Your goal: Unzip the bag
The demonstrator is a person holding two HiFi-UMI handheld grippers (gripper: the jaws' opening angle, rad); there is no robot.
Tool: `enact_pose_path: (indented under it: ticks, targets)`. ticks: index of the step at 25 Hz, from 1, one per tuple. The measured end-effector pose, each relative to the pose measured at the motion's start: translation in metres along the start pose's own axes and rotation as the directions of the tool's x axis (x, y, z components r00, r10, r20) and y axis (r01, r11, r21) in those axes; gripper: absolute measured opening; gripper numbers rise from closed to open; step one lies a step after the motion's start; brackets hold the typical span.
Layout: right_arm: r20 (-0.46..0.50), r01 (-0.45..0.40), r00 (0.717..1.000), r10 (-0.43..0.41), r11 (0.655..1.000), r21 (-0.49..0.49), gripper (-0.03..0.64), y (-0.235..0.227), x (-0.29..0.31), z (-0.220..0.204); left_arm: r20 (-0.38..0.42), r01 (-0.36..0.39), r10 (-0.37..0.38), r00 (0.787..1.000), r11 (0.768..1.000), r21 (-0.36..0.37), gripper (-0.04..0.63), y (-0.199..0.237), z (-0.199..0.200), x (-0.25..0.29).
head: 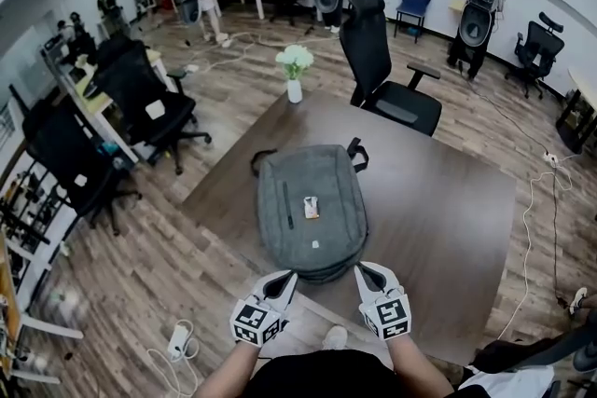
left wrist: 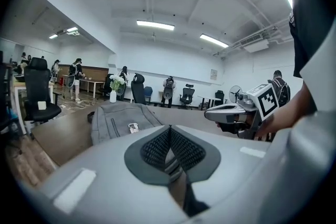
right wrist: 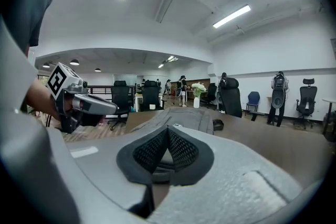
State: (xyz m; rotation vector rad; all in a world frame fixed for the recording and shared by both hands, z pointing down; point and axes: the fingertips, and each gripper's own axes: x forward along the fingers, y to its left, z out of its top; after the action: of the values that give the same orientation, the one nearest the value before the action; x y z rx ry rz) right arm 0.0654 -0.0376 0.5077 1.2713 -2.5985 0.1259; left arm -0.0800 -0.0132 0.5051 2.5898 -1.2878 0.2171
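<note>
Zipper on the bag (head: 311, 210): we cannot trace its line or find a pull at this size. The small label (head: 311, 207) on the top face is too small to read. In the head view the tips of the left gripper (head: 285, 279) and right gripper (head: 366, 271) cover part of the bag's near edge; we cannot tell whether they touch it. In both gripper views each gripper's own grey body hides the bag's near half and much of the table (head: 448, 200). The bottom edge cuts off the person's forearms. A dark object (head: 522, 359) at bottom right is also cut off, and we cannot name it. The people by the far wall are too small to describe.
</note>
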Motion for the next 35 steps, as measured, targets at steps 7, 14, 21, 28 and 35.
enact_pose_path:
  ticks: [7,14,21,28,35]
  targets:
    - [-0.054,-0.007,0.998,0.007,1.000,0.001,0.003,-0.032,0.015,-0.028,-0.053,-0.046,0.045,0.998,0.999,-0.019,0.017,0.010,-0.014,0.026]
    - [-0.108,0.022,0.994,-0.021,1.000,0.014,0.003,-0.054,0.023,-0.052,-0.082,-0.020,0.020,0.996,1.000,0.002,0.017,0.010,-0.012,0.047]
    - [-0.190,0.056,0.981,-0.049,0.998,0.030,0.003,-0.069,0.038,-0.077,-0.093,0.009,-0.009,0.996,1.000,-0.005,0.017,0.023,-0.010,0.073]
    - [-0.276,0.081,0.959,-0.069,0.996,0.033,0.003,-0.079,0.057,-0.105,-0.120,0.037,-0.039,0.992,0.999,-0.012,0.017,0.044,-0.011,0.095]
    - [-0.348,0.130,0.931,-0.113,0.991,0.027,0.006,-0.097,0.071,-0.125,-0.161,0.066,-0.069,0.984,0.997,-0.027,0.017,0.056,-0.022,0.109]
